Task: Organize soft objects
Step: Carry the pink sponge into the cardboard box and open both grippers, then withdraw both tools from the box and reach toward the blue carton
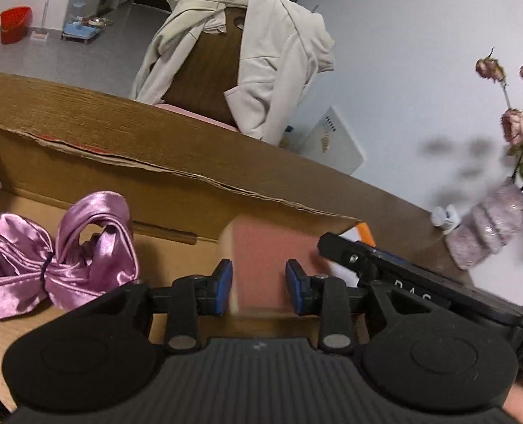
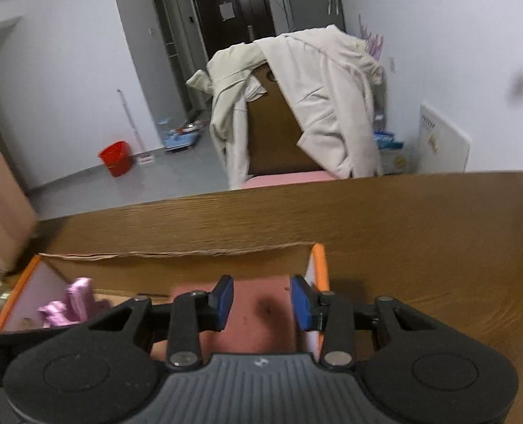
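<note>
Left gripper point(image 1: 258, 287): blue pads set partway apart, a pink block point(image 1: 272, 265), blurred, filling the gap between them. The block's edges look to meet both pads; reads as a pinch, though motion blur softens the contact.

Right gripper point(image 2: 261, 302): same picture from the other side. Pads partway apart with the pink block point(image 2: 258, 311) between them, its sides reaching both pads; a dark spot shows on its top face. Both grippers appear to hold the one block, each from its own end.

Block sits over the right-hand end of an open cardboard box point(image 1: 95, 162), near the box's orange-edged corner. The right gripper's black body crosses the left view just right of the block.

In the box's left part, well apart from either pair of jaws: a purple satin bow point(image 1: 54, 258), lying on the box floor.

Box rests on a wooden table point(image 2: 420, 233). Beyond the table, a chair point(image 2: 275, 141) draped with a cream jacket point(image 2: 327, 106). On the table's right end, a vase of dried roses point(image 1: 487, 229).
</note>
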Demonstrator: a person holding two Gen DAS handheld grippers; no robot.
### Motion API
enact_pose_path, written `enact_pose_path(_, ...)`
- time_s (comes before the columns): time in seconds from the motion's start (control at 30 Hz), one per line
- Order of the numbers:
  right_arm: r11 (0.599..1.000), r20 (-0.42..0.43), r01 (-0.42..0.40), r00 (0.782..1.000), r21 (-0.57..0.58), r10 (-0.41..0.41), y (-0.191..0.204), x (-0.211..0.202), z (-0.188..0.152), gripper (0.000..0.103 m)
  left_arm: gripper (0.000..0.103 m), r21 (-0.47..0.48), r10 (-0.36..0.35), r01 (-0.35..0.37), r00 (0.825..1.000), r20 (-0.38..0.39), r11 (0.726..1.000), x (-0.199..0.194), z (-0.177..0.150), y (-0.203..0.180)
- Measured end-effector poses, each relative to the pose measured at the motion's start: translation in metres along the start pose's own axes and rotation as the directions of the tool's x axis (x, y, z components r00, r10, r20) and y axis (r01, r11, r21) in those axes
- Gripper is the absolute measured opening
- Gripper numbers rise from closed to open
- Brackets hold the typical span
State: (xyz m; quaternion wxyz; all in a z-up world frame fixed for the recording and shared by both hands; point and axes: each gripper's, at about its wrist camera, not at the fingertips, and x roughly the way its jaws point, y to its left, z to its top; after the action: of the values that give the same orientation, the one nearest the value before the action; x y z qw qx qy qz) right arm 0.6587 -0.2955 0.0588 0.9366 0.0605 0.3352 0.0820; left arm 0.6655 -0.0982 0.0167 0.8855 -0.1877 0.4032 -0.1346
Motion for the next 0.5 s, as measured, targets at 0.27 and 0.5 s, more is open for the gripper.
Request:
enact_pose_path(0.27, 0.999, 0.057, -0.042, 0.997, -0.006, 0.042, -0.001, -0.051, 0.008, 0.042, 0.045, 0.155, 0.058, -0.072, 0.994, 0.093, 0.985, -0.056, -0.001, -0.021)
enact_pose_path(0.5, 0.995, 0.112, -0.066, 0.991, -0.072, 0.074, 0.007, -0.156, 0.010, 0.061, 0.071, 0.305, 0.112, -0.192, 0.959, 0.261, 0.933, -0.165, -0.012, -0.045)
